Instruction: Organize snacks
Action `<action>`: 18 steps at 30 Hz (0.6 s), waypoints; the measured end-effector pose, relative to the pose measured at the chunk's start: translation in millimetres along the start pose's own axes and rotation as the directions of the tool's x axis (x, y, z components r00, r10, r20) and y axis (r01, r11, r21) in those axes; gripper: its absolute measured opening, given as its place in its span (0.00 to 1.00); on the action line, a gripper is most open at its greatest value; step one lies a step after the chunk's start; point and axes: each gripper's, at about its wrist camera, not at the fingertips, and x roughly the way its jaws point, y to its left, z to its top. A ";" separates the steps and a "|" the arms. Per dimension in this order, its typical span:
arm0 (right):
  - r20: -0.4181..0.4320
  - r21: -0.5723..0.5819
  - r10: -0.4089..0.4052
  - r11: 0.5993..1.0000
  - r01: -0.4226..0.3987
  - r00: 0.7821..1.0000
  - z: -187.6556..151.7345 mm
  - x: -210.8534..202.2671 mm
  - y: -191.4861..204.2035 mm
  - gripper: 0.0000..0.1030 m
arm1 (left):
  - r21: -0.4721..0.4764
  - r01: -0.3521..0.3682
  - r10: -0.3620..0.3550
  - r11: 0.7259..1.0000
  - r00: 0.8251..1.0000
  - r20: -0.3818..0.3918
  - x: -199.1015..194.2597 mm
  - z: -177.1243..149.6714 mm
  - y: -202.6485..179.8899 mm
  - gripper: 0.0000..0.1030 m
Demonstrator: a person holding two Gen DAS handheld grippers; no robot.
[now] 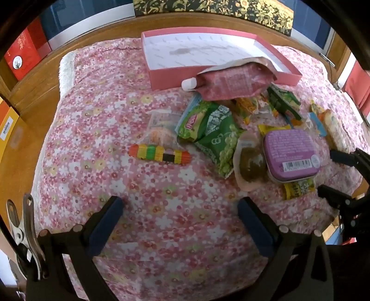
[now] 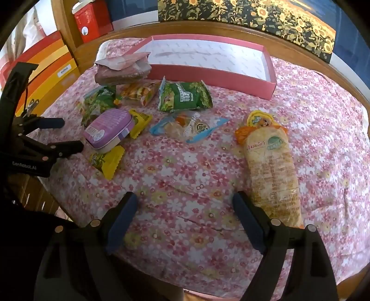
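An open pink box (image 1: 161, 78) (image 2: 208, 76) with a white inside stands at the back of the flowered cloth. Snacks lie in front of it: a pink spouted pouch (image 1: 231, 84) (image 2: 122, 69), green packets (image 1: 208, 129) (image 2: 185, 97), a purple tin (image 1: 290, 154) (image 2: 108, 128), a striped candy roll (image 1: 159, 154), a blue-ended wrapper (image 2: 189, 127) and a long yellow cracker pack (image 2: 270, 166). My left gripper (image 1: 180, 208) is open and empty over bare cloth. My right gripper (image 2: 185, 203) is open and empty, with the cracker pack beside its right finger.
The cloth (image 1: 92, 115) covers a wooden table (image 1: 34, 92). Red and orange boxes (image 2: 53, 64) stand at the left. A sunflower-patterned panel (image 2: 254, 16) rises behind the table. The other gripper shows at each view's edge, at the right (image 1: 342, 176) and at the left (image 2: 46, 136).
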 end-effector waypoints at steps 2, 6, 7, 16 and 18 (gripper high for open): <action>-0.006 -0.005 -0.004 1.000 0.004 1.000 3.0 -0.6 1.7 0.86 | -0.005 0.001 -0.001 1.000 1.000 -0.003 0.3 2.7 -0.2 1.00; -0.008 -0.006 -0.008 1.000 0.008 1.000 6.7 -1.2 5.0 0.86 | 0.002 0.010 -0.010 1.000 1.000 -0.005 1.6 3.0 0.0 1.00; -0.009 -0.006 -0.009 1.000 0.009 1.000 8.1 -1.0 3.6 0.86 | 0.003 0.014 -0.014 1.000 1.000 -0.006 2.2 3.5 0.1 1.00; 0.003 -0.002 -0.002 1.000 0.002 1.000 1.4 7.6 0.5 0.87 | 0.016 0.015 -0.015 1.000 1.000 -0.005 4.4 9.9 1.8 1.00; -0.001 0.000 0.000 1.000 0.000 1.000 0.6 7.0 -0.3 0.87 | 0.009 0.020 -0.020 1.000 1.000 -0.021 4.5 12.0 1.6 1.00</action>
